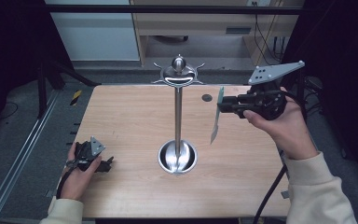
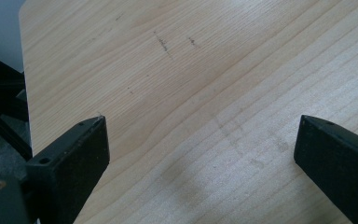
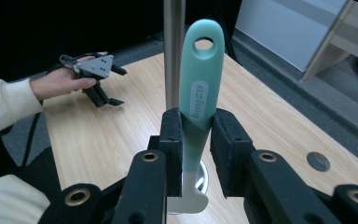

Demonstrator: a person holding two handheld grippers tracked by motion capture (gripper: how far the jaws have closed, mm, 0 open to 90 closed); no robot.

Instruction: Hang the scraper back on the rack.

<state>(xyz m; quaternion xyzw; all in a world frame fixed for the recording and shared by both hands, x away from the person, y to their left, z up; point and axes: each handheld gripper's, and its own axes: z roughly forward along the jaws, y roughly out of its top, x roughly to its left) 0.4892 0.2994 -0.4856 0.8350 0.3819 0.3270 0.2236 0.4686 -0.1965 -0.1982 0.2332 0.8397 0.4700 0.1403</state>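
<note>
My right gripper (image 3: 193, 135) is clamped on the spatula (image 3: 199, 88), handle up, beside and below the stand's hooks (image 1: 179, 74). My left gripper (image 1: 103, 163) rests on the table (image 1: 121, 121), jaws apart, farther off.

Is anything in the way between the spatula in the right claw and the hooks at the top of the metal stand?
Nothing visible blocks it. The right claw holds the spatula upright above the table, just right of the stand's pole. The hooks are higher up, with open air between them.
</note>
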